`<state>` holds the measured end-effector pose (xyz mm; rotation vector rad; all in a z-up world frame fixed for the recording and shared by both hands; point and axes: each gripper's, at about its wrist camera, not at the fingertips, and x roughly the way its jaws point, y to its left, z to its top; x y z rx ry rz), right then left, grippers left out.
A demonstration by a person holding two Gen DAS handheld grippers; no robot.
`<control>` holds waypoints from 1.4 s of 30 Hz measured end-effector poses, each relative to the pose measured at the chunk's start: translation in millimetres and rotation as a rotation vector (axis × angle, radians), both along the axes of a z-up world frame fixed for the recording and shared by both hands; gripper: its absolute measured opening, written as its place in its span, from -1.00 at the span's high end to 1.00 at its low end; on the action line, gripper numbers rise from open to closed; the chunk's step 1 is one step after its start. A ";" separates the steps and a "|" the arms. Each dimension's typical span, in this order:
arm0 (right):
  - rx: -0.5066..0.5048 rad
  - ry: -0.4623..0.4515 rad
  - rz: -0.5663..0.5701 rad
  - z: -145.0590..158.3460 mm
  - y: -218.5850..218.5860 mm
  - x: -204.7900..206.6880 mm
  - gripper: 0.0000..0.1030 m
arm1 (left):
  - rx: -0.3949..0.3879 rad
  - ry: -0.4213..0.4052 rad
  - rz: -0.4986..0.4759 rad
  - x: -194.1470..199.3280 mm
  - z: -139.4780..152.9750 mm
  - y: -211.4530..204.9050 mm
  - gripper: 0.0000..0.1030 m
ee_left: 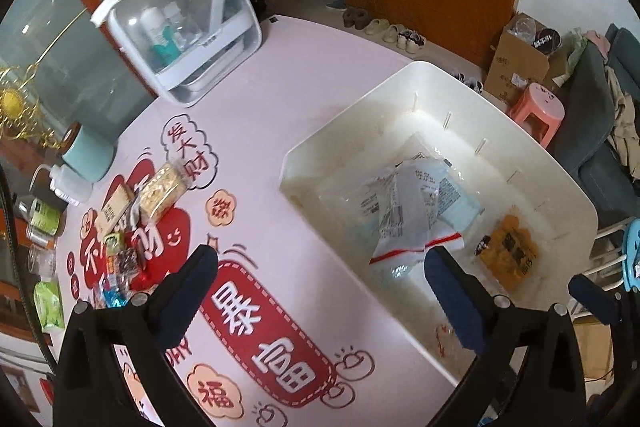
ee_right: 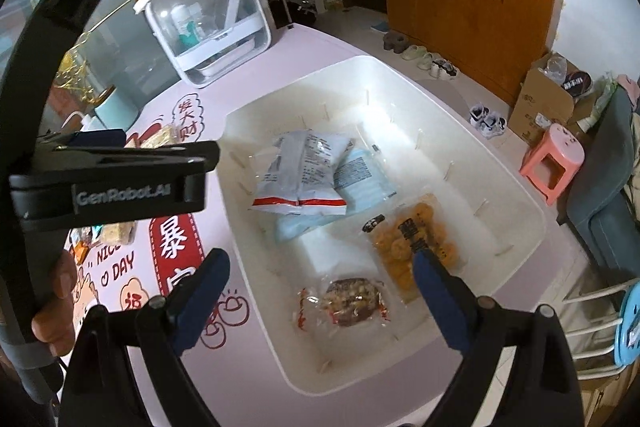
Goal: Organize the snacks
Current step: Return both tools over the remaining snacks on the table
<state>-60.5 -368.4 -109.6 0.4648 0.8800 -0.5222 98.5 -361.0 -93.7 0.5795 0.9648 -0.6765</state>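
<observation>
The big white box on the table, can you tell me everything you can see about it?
The white bin is a large open rectangular tub, plastic by the look, with rounded corners and thin ribs along its inner walls. It sits upright on the pink tablecloth. Inside lie a white chip bag over a light blue packet, an orange snack pack and a round nut cake in clear wrap. Both grippers are open and touch nothing.

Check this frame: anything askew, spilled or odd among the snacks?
Nothing spilled or damaged. In the white bin packets lie loosely, the white bag overlapping the blue packet. More snacks remain unsorted on the table.
</observation>
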 end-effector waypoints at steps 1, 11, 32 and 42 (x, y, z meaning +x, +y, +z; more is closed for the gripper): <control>-0.007 0.002 0.007 2.0 2.6 -0.1 -0.82 | -0.010 -0.006 0.008 -1.2 4.7 9.7 -0.99; -0.063 -0.045 0.167 34.0 50.2 16.5 -0.82 | -0.025 -0.013 0.202 11.9 28.0 127.5 -0.99; -0.153 -0.114 0.630 87.0 146.3 178.4 -0.82 | 0.107 -0.145 0.744 87.1 59.1 404.8 -0.99; -0.158 -0.092 0.762 78.9 174.0 266.7 -0.81 | 0.116 -0.098 0.776 174.9 42.2 423.2 -0.99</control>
